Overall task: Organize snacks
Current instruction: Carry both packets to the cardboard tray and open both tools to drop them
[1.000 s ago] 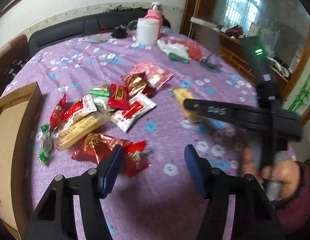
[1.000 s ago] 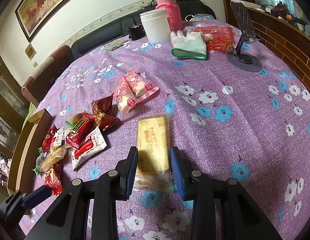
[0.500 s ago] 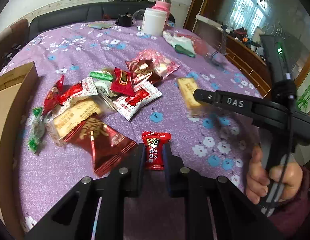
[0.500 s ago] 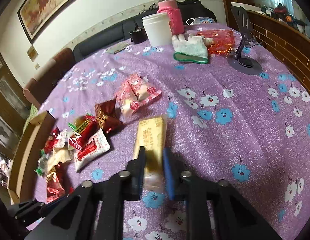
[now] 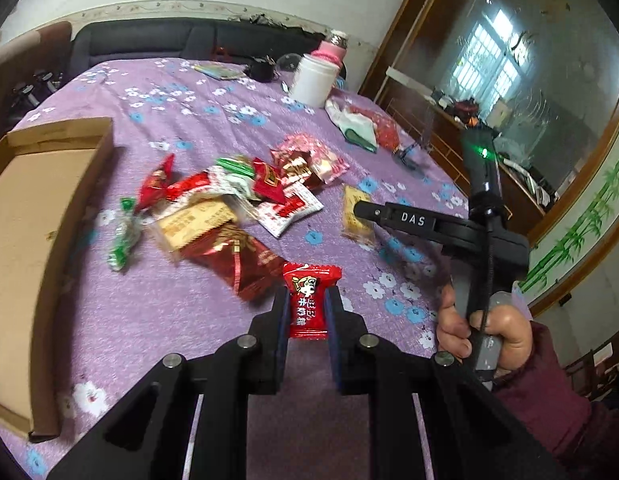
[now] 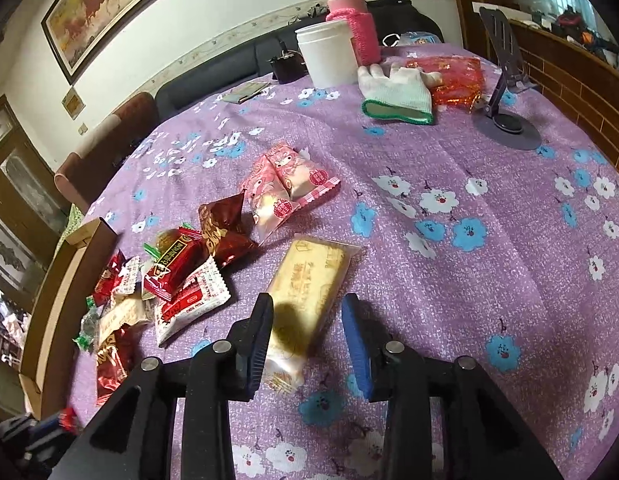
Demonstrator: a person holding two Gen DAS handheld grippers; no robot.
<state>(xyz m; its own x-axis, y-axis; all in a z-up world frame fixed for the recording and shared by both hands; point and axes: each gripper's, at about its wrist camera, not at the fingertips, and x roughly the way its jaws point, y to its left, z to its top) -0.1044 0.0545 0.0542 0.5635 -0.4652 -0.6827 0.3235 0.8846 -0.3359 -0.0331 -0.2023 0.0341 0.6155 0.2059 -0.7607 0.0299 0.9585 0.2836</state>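
the left gripper (image 5: 305,312) pinches a small red candy packet (image 5: 308,300) between its pads, lifted clear of the purple floral tablecloth (image 5: 197,120). the right gripper (image 6: 307,328) is opening, its jaws astride a yellow wafer packet (image 6: 309,280) lying on the cloth, left pad touching it. bare cloth lies to its right. the cardboard box (image 5: 33,216) sits at the table's left edge, just beside the snack pile (image 5: 229,200); nothing shows inside it.
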